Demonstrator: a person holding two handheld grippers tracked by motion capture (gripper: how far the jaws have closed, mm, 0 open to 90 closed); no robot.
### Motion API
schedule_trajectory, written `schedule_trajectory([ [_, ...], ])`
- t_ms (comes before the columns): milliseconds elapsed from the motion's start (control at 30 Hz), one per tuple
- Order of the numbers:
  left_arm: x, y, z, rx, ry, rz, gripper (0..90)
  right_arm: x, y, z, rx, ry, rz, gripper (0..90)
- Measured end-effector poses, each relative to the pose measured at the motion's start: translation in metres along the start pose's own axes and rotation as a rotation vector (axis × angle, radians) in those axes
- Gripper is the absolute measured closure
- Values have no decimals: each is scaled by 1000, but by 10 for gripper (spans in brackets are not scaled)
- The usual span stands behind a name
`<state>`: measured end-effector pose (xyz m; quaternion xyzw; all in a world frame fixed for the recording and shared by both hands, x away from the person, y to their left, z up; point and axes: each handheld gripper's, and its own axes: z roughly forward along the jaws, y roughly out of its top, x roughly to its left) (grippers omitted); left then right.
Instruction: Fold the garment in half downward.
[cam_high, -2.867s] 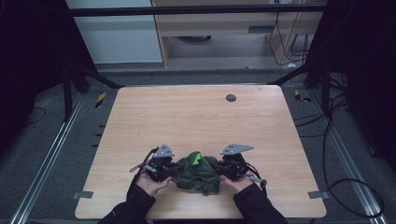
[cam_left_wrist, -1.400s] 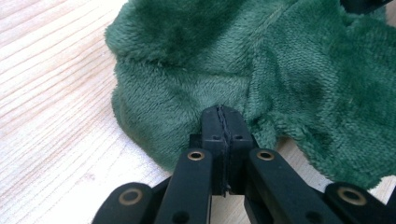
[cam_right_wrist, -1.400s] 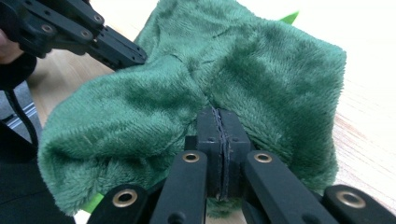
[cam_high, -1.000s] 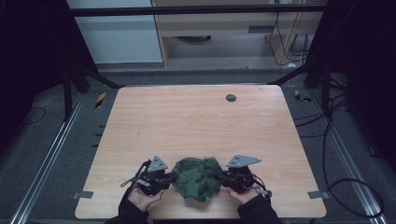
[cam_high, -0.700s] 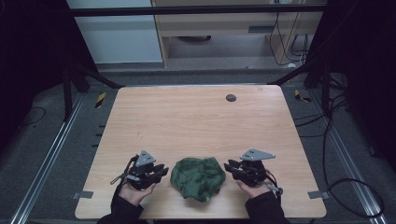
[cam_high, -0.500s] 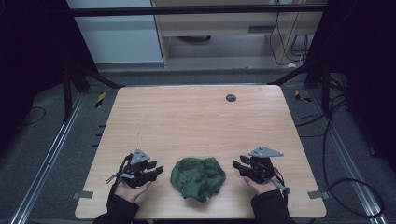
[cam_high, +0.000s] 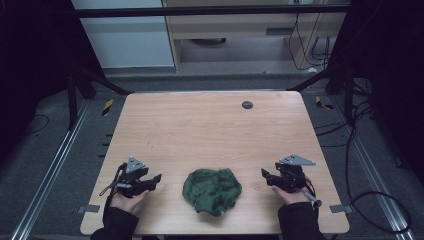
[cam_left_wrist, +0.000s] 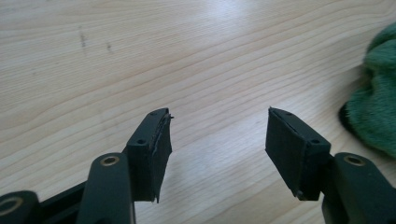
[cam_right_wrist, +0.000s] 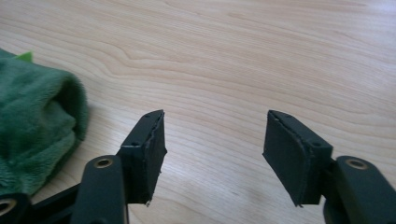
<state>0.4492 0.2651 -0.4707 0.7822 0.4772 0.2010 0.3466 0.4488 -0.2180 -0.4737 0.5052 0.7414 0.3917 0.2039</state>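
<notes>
- Our left gripper (cam_high: 156, 178) and right gripper (cam_high: 264, 173) both stand released, jaws having just been opening, nothing between them.
- The green cloth (cam_high: 212, 190) lies bunched at the near edge of the bench (cam_high: 210, 130), midway between our grippers and apart from both.
- Risk: we judge that a one-sided pinch on the loose heap could drag it off the near edge.
- Risk: a shallow grasp may catch only the top fold, so the fleece slips free.
</notes>
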Motion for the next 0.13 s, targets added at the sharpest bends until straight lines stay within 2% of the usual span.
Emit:
schedule_trajectory([
  [133, 7, -2, -1, -5, 22, -15, 368, -5, -1, 0, 6, -23, 6, 346],
])
